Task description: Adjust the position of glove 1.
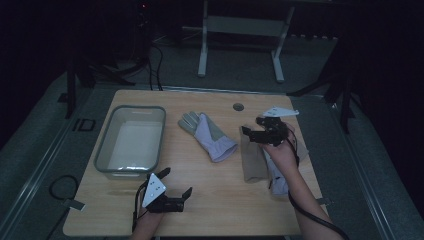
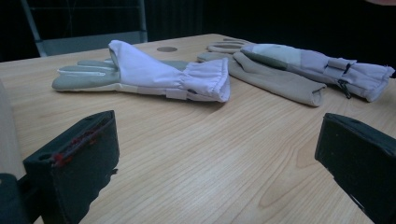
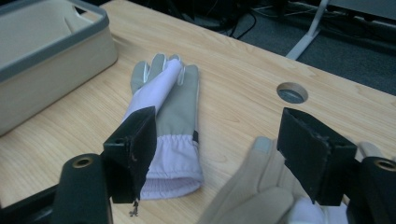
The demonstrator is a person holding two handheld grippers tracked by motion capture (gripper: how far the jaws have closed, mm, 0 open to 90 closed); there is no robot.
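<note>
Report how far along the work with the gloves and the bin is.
Done: nothing visibly; the grey-rimmed bin holds no glove. In hand: the right gripper hovers with open jaws over the tan glove at the table's right, gripping nothing yet. The left gripper waits open near the front edge. Left, if the gloves are meant for the bin: the tan glove and the grey-and-white glove both lie on the table.

Bin (image 1: 131, 137) left on table (image 1: 210, 210); 2 gloves right of it, one glove (image 1: 207, 135) left of the other (image 1: 257, 160).

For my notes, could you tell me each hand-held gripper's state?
Left hand-held gripper: open, holding nothing.
Right hand-held gripper: open, holding nothing, above a glove.
</note>
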